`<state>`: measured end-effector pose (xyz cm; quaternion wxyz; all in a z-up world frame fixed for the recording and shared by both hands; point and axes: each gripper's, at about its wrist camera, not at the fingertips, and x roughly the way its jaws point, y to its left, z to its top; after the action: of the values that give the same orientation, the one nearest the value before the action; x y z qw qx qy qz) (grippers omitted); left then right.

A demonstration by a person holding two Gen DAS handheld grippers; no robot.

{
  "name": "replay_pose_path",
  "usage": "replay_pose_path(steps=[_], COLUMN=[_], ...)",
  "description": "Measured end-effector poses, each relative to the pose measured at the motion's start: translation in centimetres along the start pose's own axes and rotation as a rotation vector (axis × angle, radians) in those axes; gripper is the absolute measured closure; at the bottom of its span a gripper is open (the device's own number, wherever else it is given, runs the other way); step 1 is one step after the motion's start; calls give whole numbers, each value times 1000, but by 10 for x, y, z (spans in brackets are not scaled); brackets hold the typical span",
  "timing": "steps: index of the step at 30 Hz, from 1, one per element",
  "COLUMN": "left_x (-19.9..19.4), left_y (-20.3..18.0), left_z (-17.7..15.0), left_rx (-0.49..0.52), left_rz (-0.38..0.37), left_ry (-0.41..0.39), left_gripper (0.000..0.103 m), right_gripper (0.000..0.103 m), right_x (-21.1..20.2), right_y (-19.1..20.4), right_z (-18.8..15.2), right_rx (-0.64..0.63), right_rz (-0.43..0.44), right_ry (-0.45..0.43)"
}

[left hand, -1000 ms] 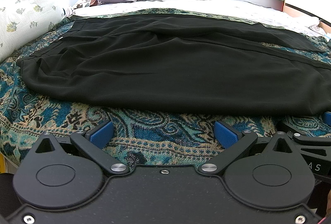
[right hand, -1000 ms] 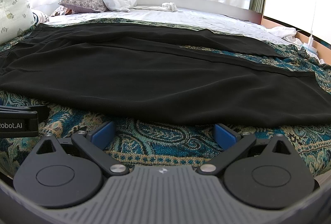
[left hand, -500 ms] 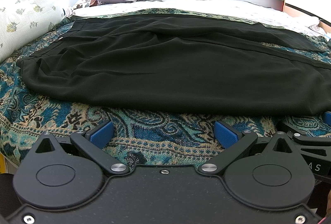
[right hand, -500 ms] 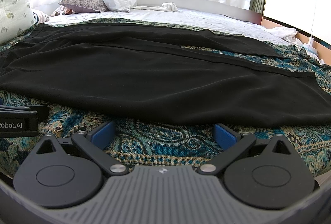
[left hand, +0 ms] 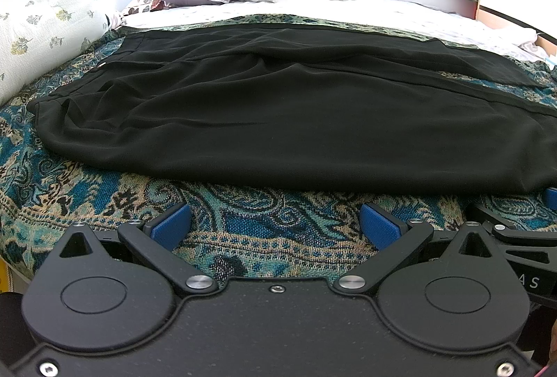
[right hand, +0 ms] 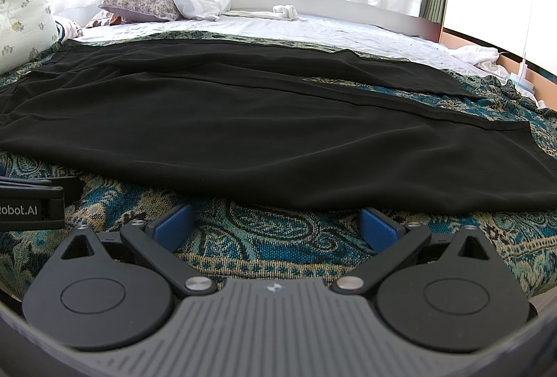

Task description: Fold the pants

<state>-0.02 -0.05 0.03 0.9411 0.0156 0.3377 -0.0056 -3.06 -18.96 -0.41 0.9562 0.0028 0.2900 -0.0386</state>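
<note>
One pants lengthwise left-right

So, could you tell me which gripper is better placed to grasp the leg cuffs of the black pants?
Right gripper, probably: open, and the black pants' cuffs lie toward its side.

Black pants lay spread on the paisley bedspread; the right gripper gaped just short of them
</note>
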Motion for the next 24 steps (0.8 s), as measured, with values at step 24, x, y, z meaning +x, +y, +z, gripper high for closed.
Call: replay_pose_path(steps=[24], left_x=[-27], left_y=[64], left_z=[46], left_rx=[-76], left_rz=[39], left_ry=[-141], left_gripper=[26], right_gripper=[0], right_x=[-23], right_y=[-40], right_z=[29], right_rx=[96], right_rz=[172], right_ry=[-29])
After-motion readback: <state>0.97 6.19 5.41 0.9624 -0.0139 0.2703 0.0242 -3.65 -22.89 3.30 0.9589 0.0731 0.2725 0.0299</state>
